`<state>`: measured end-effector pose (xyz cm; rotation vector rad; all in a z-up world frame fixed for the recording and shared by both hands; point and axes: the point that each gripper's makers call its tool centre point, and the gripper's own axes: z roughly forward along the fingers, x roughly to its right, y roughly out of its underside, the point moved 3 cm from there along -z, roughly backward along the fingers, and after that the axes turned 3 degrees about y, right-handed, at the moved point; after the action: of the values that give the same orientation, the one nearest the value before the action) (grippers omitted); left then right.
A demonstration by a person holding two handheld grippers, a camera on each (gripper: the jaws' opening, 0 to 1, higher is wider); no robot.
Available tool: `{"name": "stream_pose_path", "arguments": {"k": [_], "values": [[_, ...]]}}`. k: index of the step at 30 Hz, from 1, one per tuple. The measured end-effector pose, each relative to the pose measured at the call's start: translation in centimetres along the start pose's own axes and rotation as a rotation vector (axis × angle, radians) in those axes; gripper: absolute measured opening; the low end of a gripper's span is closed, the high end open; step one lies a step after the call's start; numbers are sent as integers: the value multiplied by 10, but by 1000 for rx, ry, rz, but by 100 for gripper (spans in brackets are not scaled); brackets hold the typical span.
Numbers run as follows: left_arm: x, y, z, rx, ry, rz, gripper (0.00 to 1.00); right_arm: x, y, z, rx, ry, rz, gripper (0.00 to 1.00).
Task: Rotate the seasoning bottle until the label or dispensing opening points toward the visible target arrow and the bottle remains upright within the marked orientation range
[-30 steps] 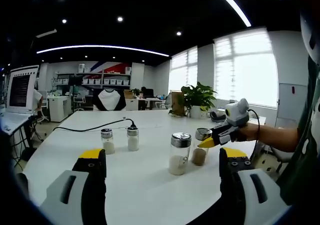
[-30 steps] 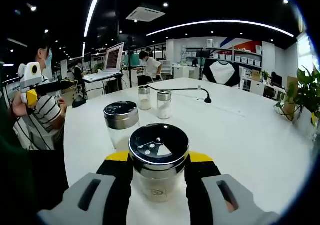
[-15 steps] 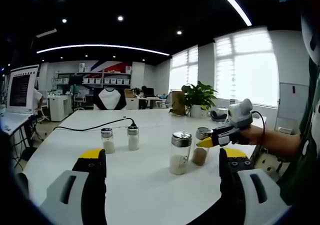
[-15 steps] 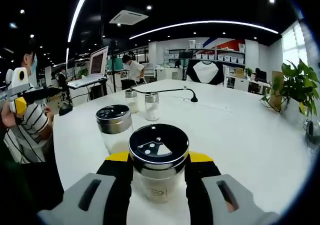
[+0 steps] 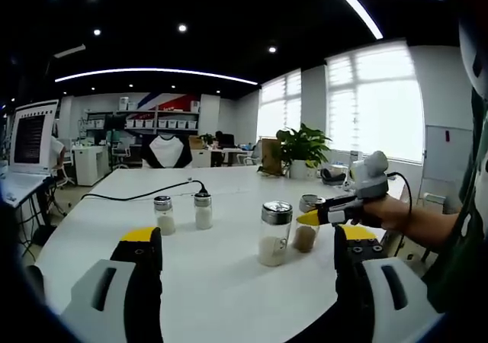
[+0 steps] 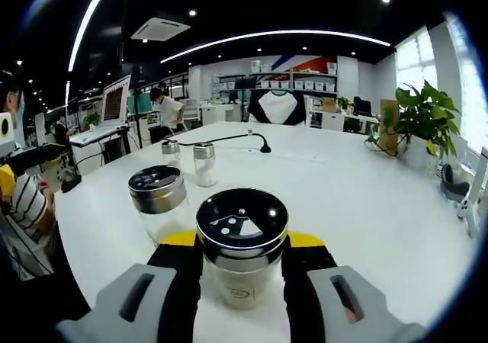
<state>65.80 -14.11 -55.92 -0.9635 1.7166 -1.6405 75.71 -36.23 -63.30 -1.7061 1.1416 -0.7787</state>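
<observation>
Black-lidded seasoning bottle (image 6: 242, 244) stands upright on the worktop (image 6: 366, 198), clamped in my right hand-held gripper (image 6: 242, 263); left hand-held gripper (image 5: 248, 255) released. No target arrow visible; alignment unconfirmed.

Landmark: seasoning bottle (image 6: 242, 263), upright on the white table (image 6: 358, 198).
Right gripper (image 6: 242, 270): jaws closed against both sides of the seasoning bottle's glass body.
Bottle cap: black top, small holes and a wedge-shaped opening visible.
Second shaker (image 6: 158, 200): just beyond the seasoning bottle, to its left; metal cap.
Two small shakers (image 6: 187, 162): farther behind the seasoning bottle, side by side.
Black cable (image 6: 229, 138): behind the small shakers.
Potted plant (image 6: 419, 126): far right of the seasoning bottle.
</observation>
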Motion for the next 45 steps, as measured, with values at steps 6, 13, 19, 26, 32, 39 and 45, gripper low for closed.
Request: {"name": "stream_pose_path", "arguments": {"k": [6, 13, 19, 26, 32, 39, 45], "values": [[1, -1, -1, 2, 5, 1, 99, 0, 0, 1, 25, 59, 26, 39], [-2, 0, -2, 4, -5, -6, 99, -1, 0, 2, 31, 117, 53, 39], [1, 1, -1, -3, 5, 2, 99, -1, 0, 3, 46, 152, 60, 39], [-3, 0, -3, 2, -6, -1, 99, -2, 0, 4, 48, 169, 63, 39], [-4, 0, -3, 1, -10, -5, 99, -1, 0, 4, 49, 173, 63, 39], [-4, 0, -3, 4, -9, -7, 99, 0, 0, 4, 50, 177, 67, 40], [-5, 1, -5, 3, -12, -9, 99, 0, 0, 5, 48, 197, 75, 40]]}}
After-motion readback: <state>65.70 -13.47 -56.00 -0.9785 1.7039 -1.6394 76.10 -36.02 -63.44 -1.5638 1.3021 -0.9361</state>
